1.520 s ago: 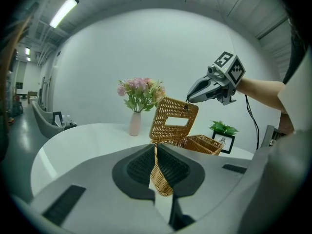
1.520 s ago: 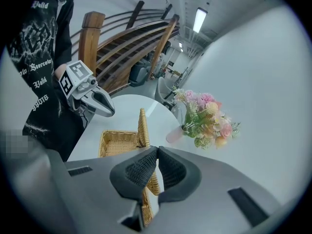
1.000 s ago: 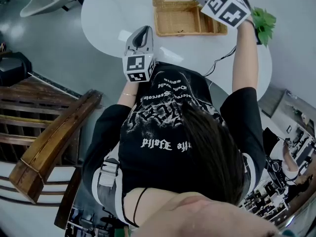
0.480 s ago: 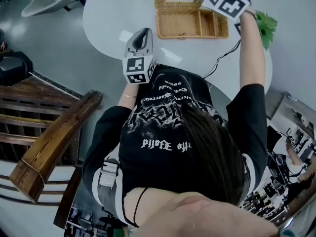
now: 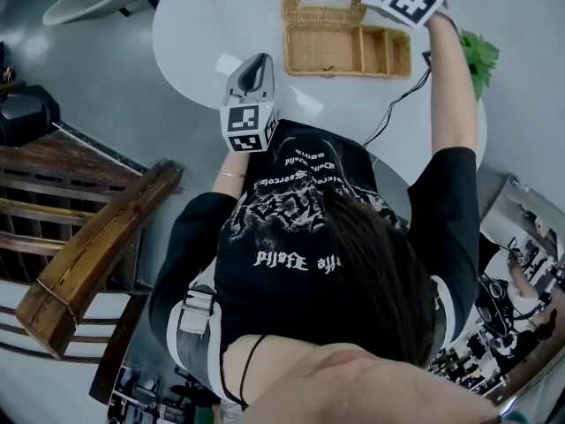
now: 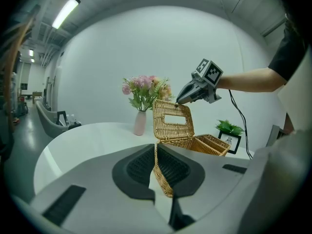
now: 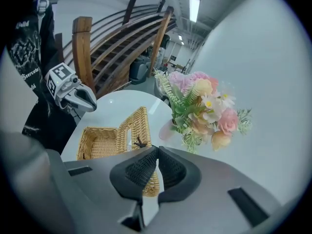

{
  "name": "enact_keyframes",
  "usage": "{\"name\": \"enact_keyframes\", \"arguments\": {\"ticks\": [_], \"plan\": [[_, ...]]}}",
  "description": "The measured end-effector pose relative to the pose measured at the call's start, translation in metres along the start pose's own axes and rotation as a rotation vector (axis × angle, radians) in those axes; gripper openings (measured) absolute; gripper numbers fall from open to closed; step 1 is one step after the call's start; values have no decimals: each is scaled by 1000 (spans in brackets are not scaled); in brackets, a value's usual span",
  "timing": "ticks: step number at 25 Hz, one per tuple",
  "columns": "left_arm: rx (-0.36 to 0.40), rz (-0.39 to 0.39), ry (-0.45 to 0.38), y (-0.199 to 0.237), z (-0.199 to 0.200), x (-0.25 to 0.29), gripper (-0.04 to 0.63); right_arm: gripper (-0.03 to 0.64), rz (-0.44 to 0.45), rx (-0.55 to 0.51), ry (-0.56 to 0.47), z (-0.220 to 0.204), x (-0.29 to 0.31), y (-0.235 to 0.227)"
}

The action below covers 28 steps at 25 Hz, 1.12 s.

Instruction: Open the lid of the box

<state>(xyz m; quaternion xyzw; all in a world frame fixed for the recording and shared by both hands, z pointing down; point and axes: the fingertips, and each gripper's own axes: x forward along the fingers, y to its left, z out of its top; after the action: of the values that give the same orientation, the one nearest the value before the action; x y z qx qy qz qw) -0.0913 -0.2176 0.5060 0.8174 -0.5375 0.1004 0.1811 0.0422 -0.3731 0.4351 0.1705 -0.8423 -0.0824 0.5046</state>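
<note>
Standing upright, the lid (image 5: 296,9) of the box (image 5: 322,51) on the desk (image 5: 212,25) was pinched by the right gripper (image 7: 155,149), cropped overhead; left gripper (image 6: 155,147) was closed, empty; shirt (image 5: 291,201) print was illegible.

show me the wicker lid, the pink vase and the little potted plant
wicker lid (image 6: 173,131): left gripper view, on the weave just below its slot
pink vase (image 6: 140,124): left gripper view, middle of its body
potted plant (image 6: 229,127): left gripper view, on the green leaves
</note>
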Motion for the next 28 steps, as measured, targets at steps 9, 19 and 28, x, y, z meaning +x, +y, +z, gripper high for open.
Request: {"name": "enact_keyframes", "arguments": {"ticks": [9,19,28], "plan": [[1,9,20,3,3,8,34,37,33,103,-46,-5,16,-16],[-2,5,55,9,4,28,34,37,75,142,-39,-17,42,-37],[-2,10,77,15,4,43,34,37,106,222,-73,-29,66,-45]]}}
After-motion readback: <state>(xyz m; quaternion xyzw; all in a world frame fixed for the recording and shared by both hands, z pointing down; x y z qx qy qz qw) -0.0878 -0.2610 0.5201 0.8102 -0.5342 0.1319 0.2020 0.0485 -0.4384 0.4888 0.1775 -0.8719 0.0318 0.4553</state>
